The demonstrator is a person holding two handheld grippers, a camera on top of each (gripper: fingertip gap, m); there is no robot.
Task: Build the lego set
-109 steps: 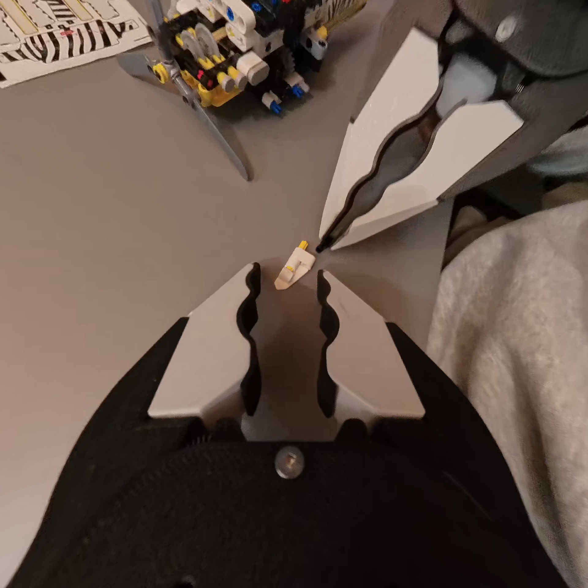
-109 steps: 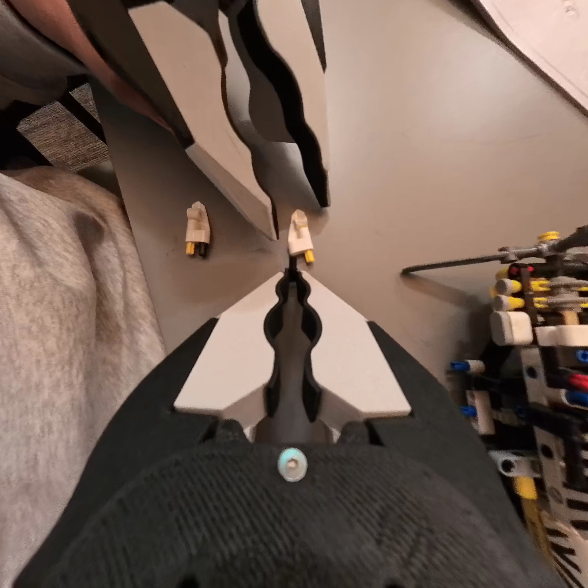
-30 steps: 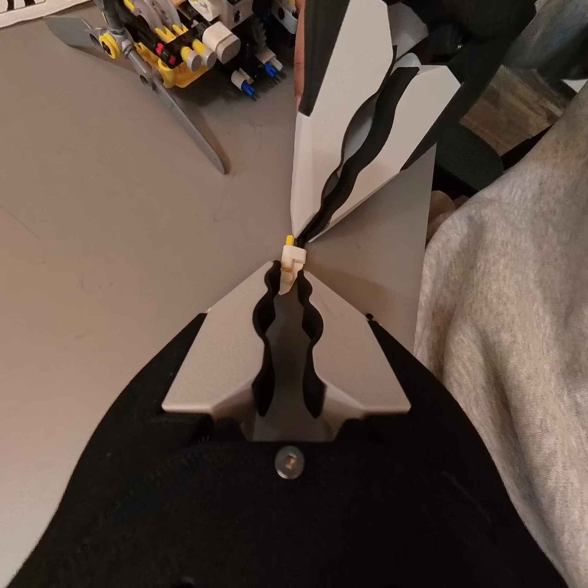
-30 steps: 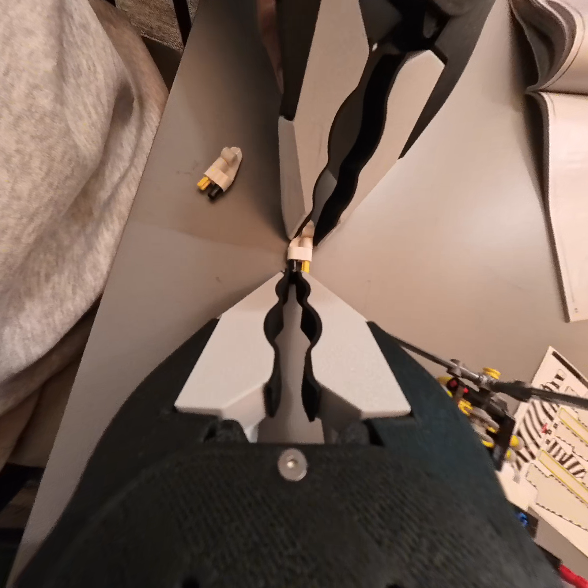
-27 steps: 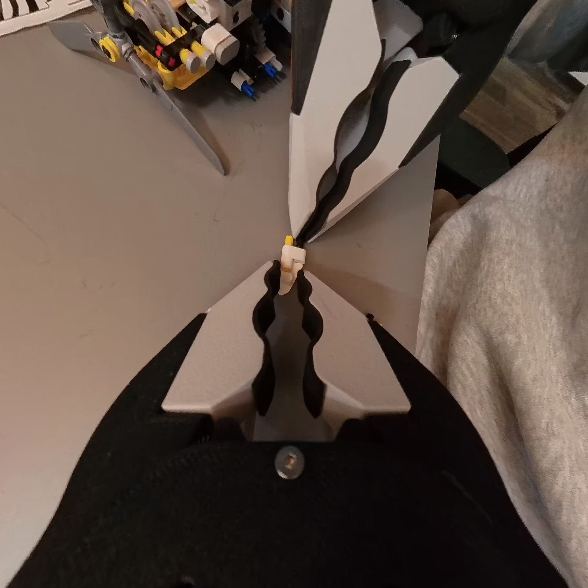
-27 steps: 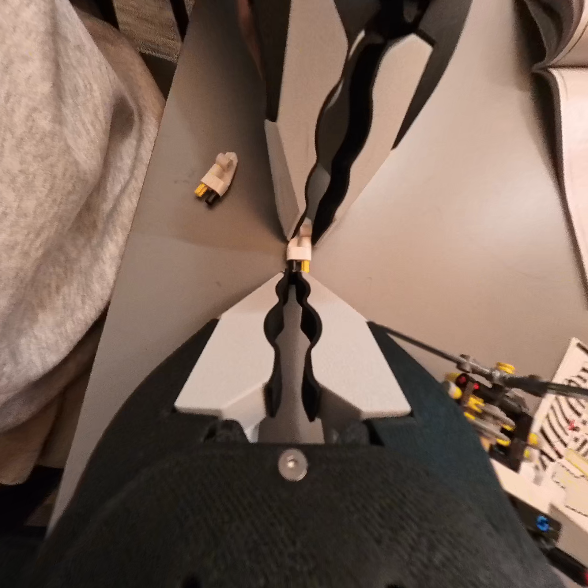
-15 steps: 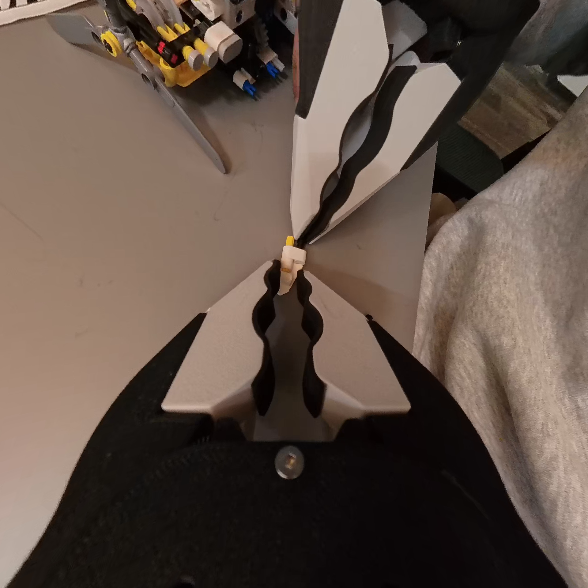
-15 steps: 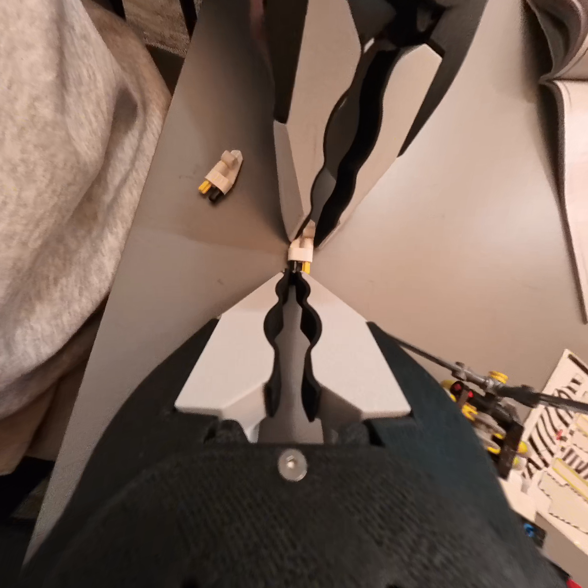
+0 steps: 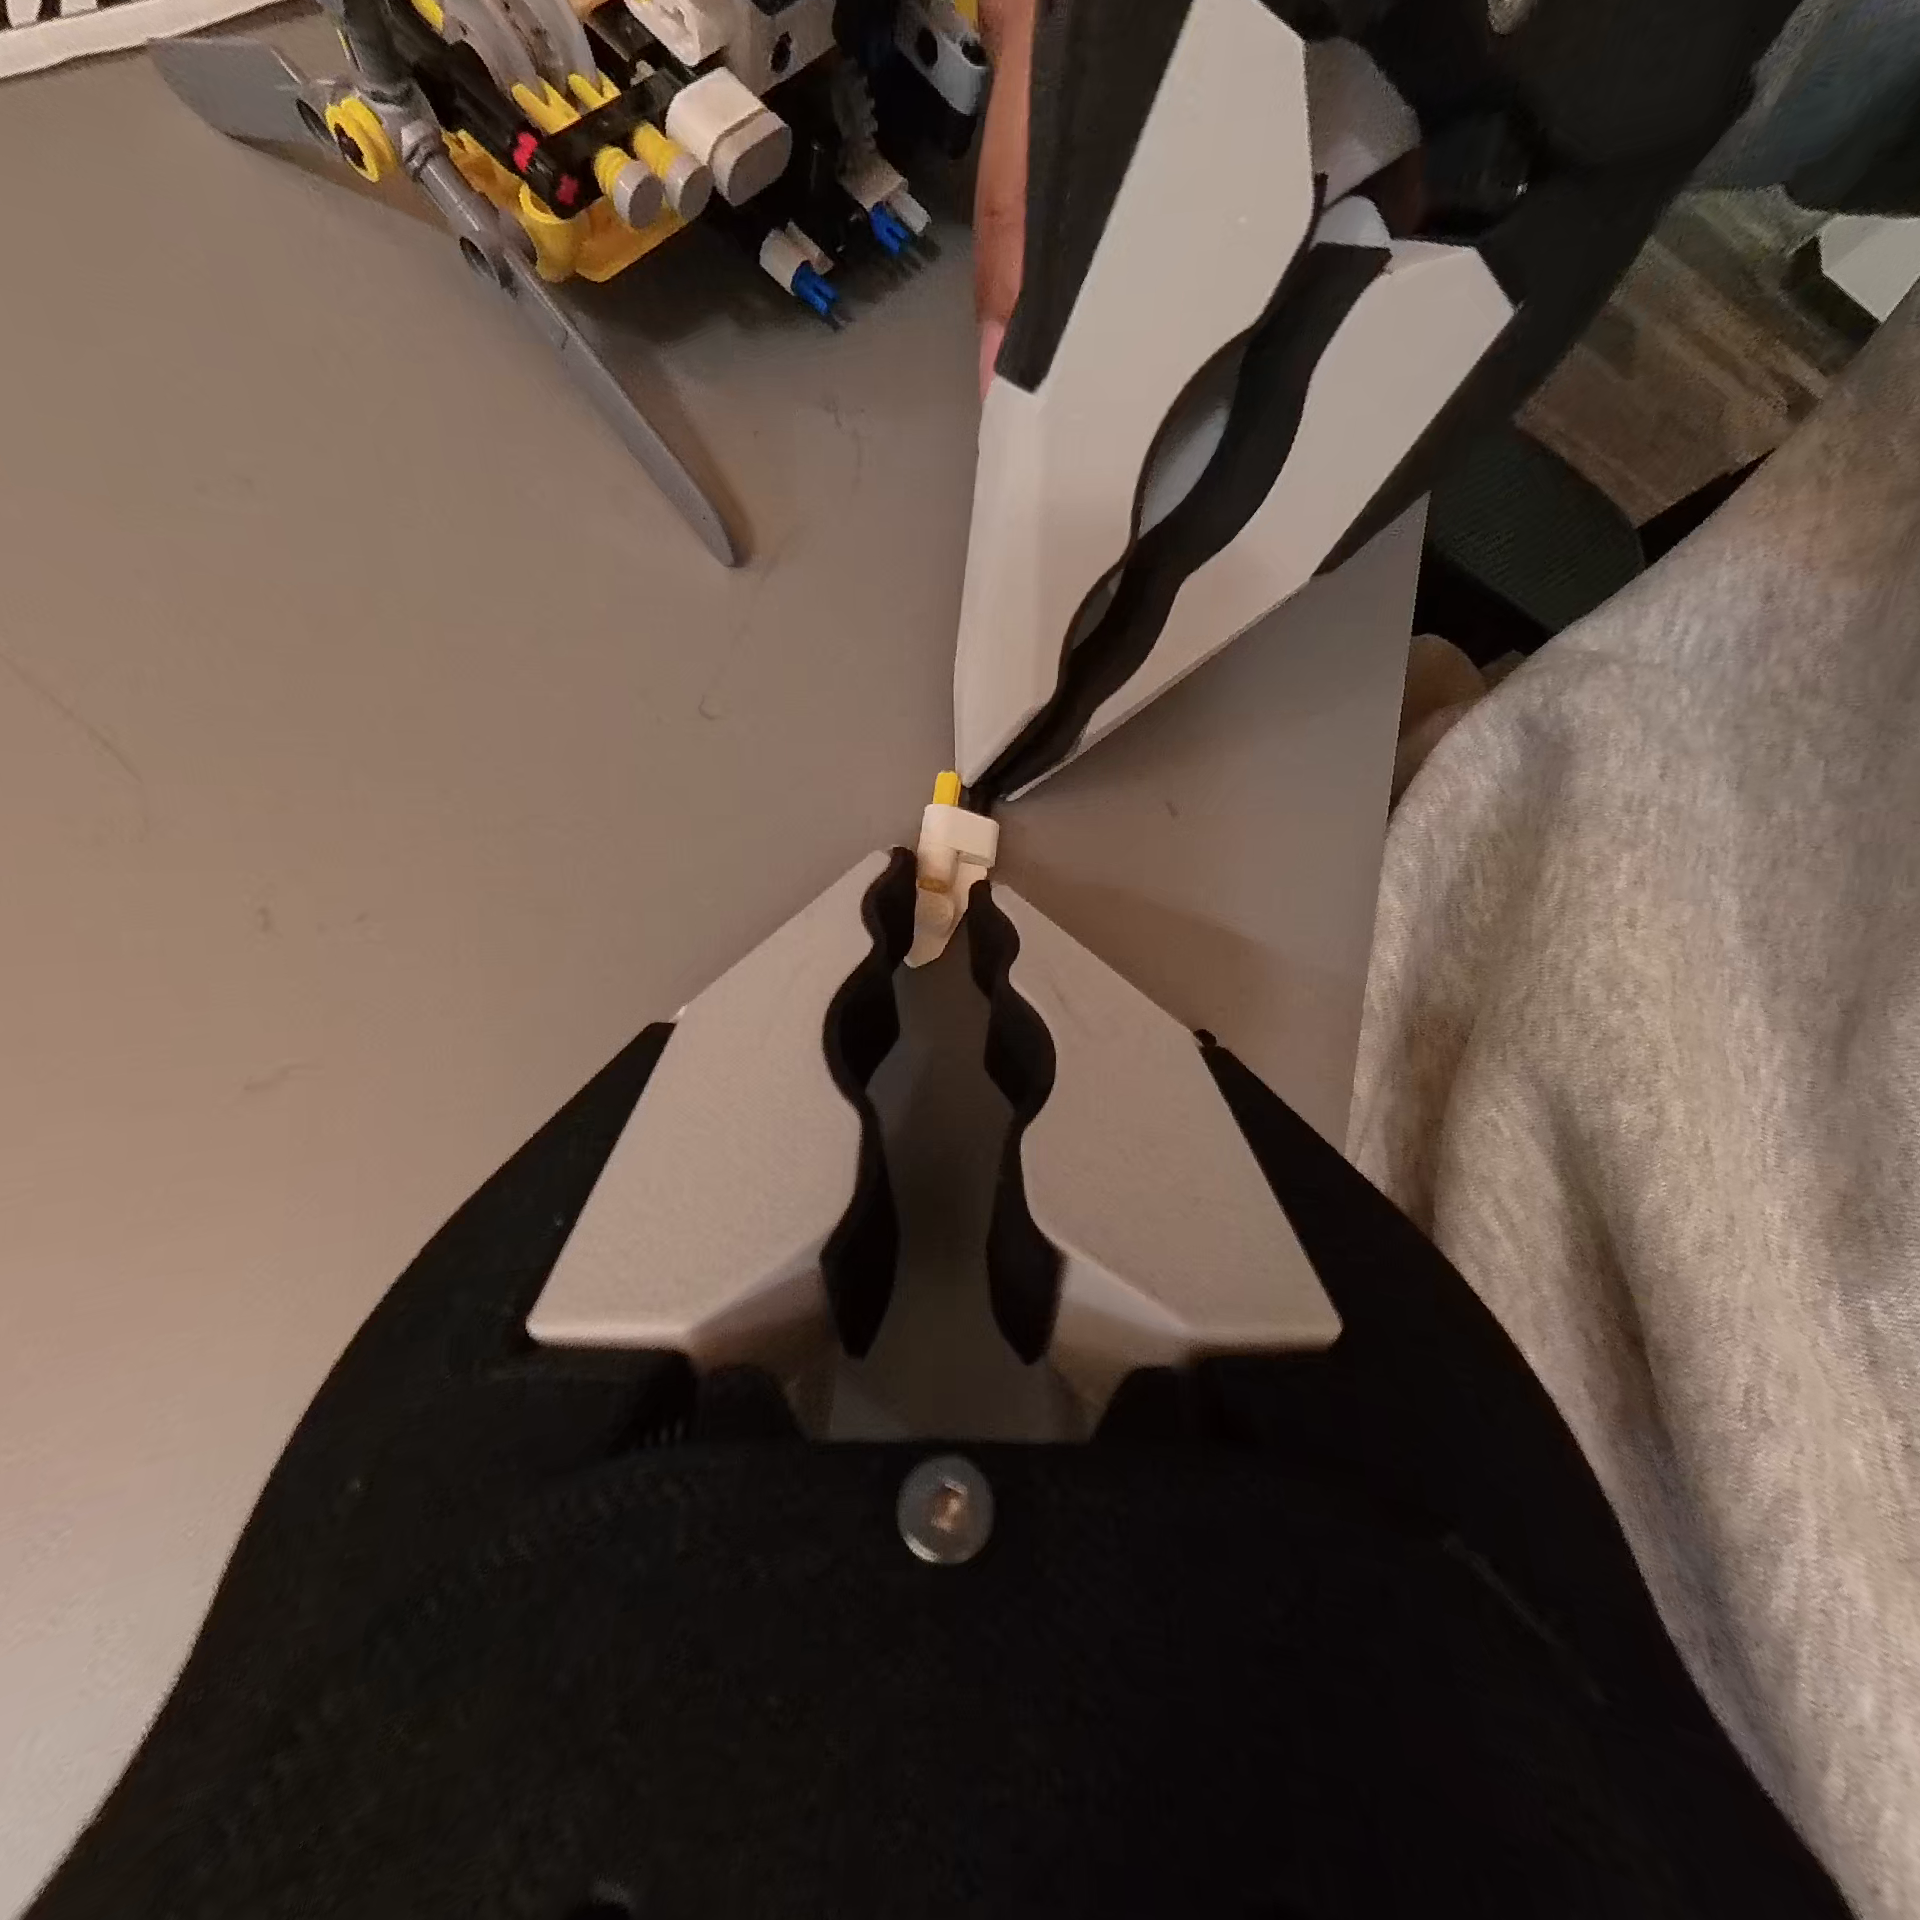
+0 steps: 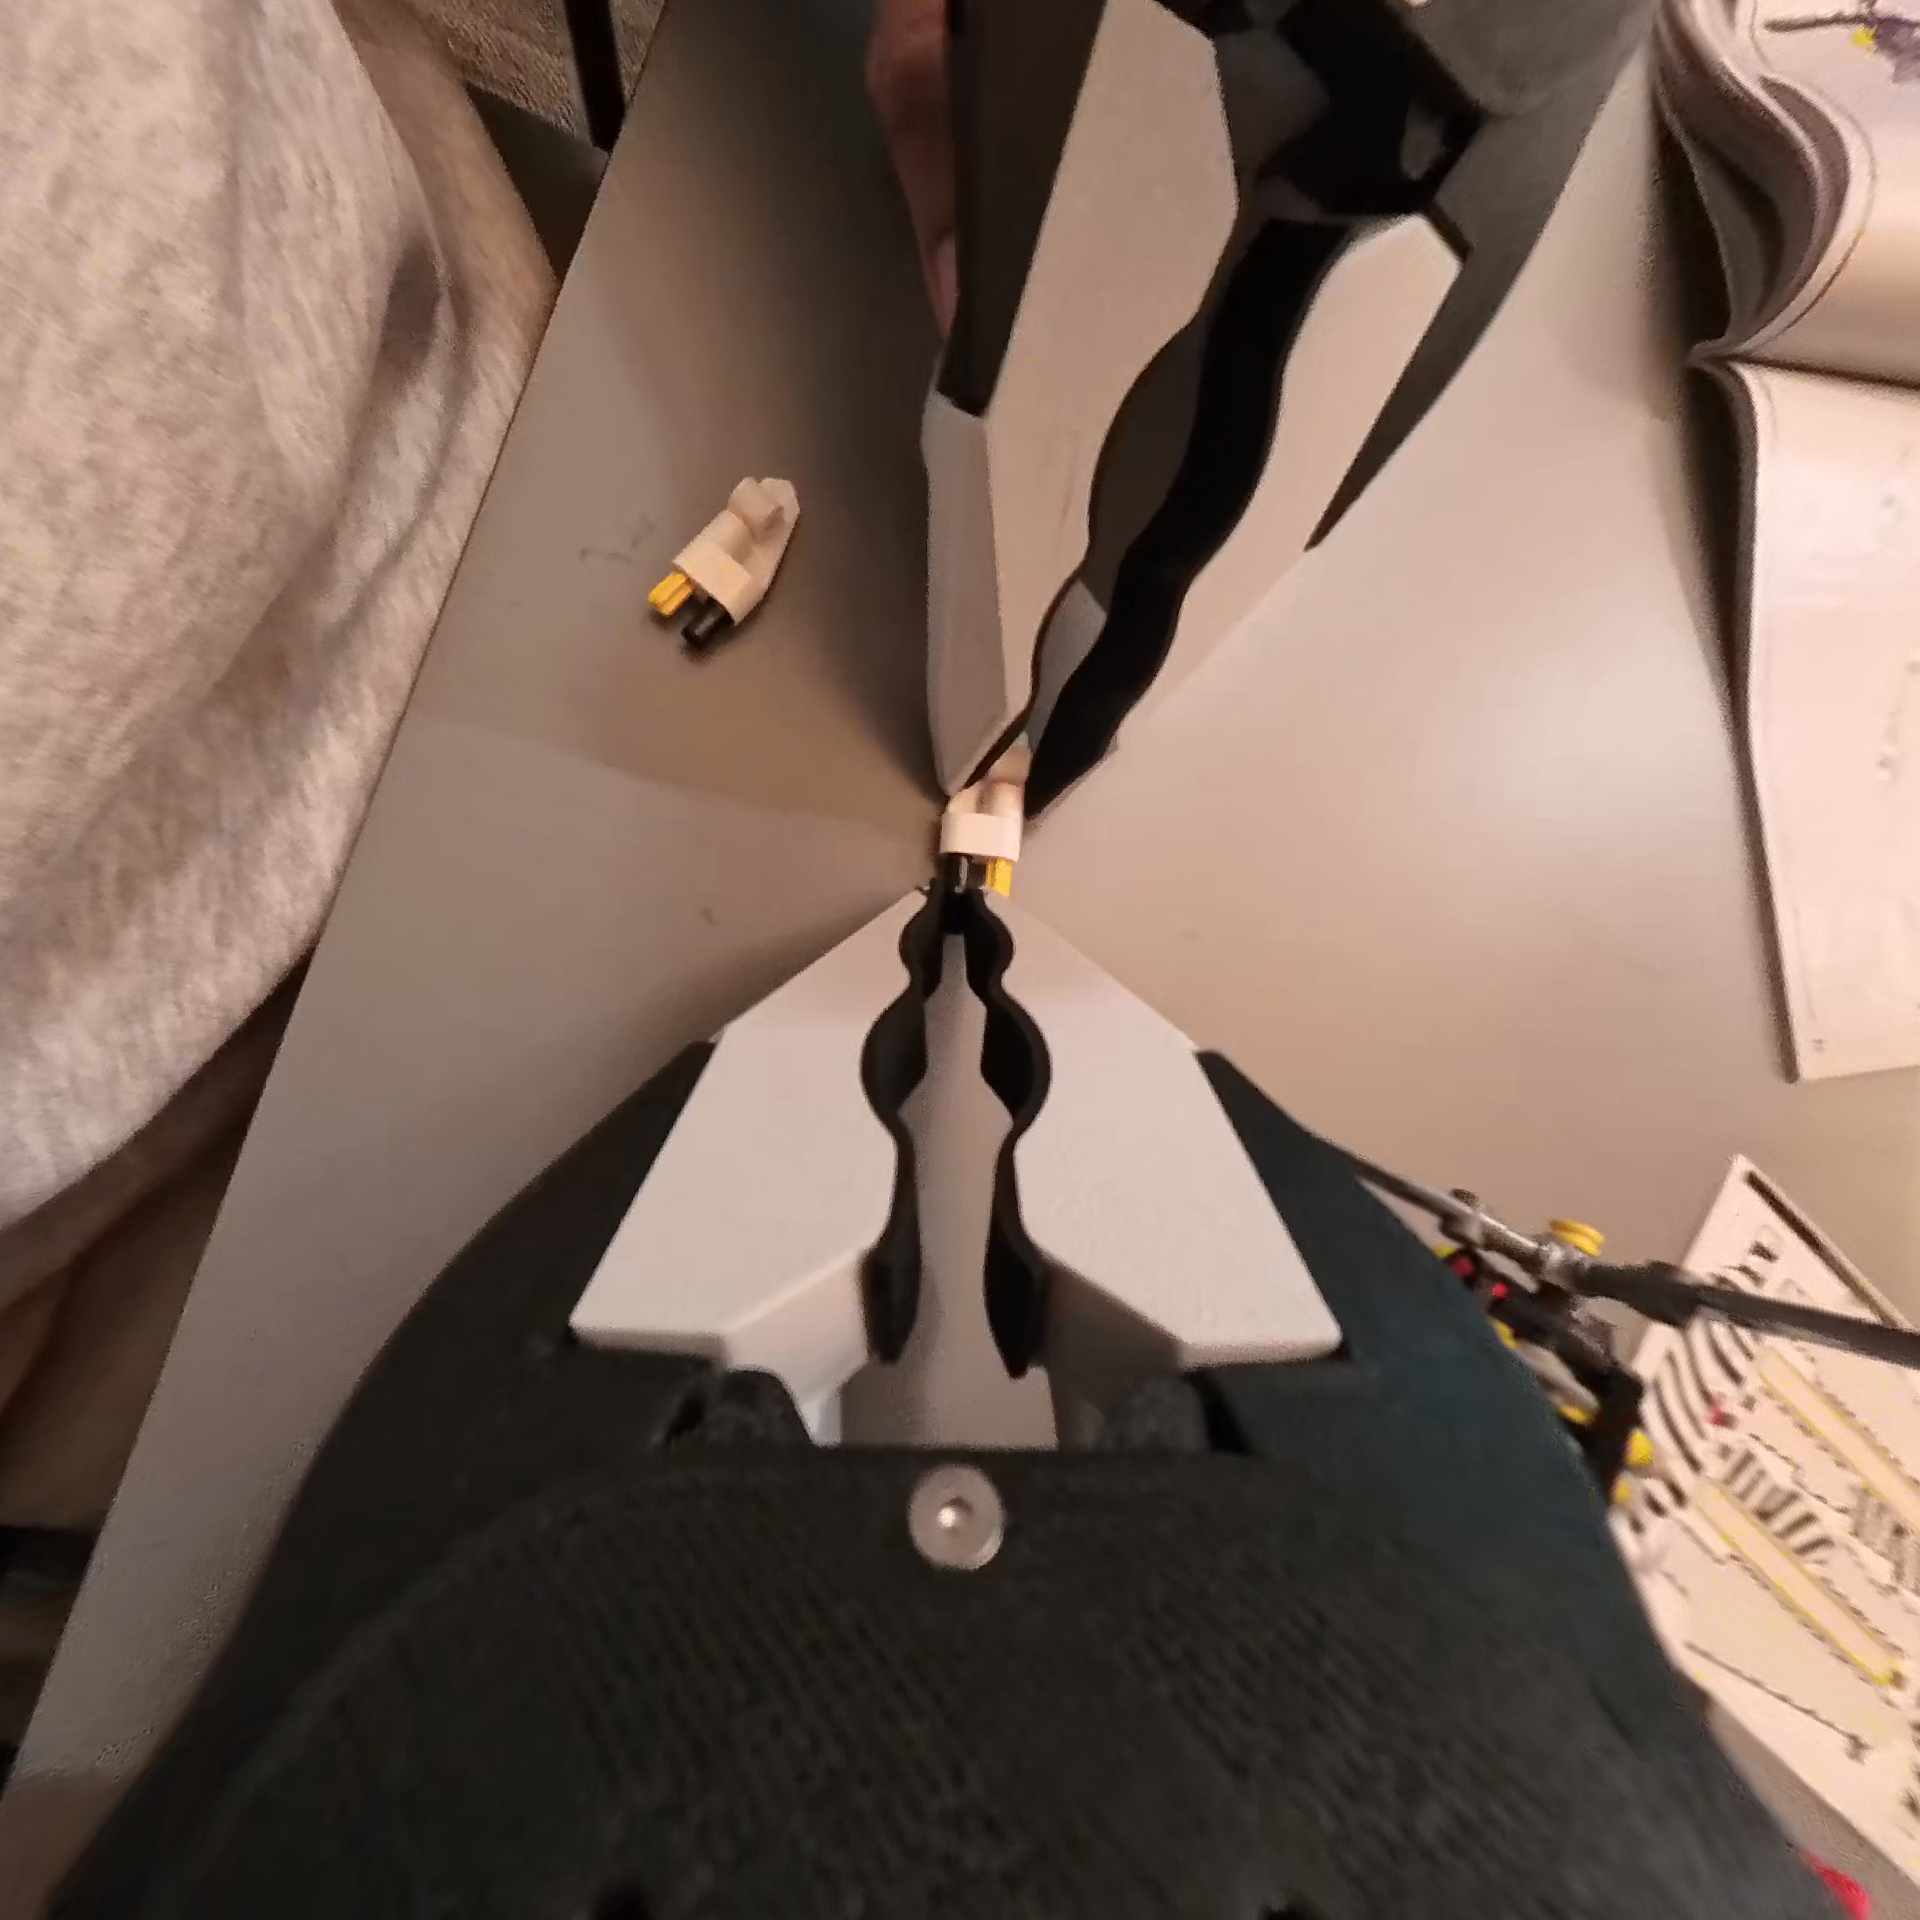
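While your left gripper [image 9: 943,891] pinches the white piece [image 9: 951,868], your right gripper [image 10: 951,902] clamps its far black pin [image 10: 958,879].

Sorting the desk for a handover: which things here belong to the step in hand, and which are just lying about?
In use:
small white connector with yellow pin
black pin
left gripper
right gripper

Lying about:
second white connector with pins
part-built yellow-and-black model
open booklet
striped sticker sheet

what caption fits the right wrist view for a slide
Both grippers, right and left, pinch a small white lego piece; a matching piece lies nearby.
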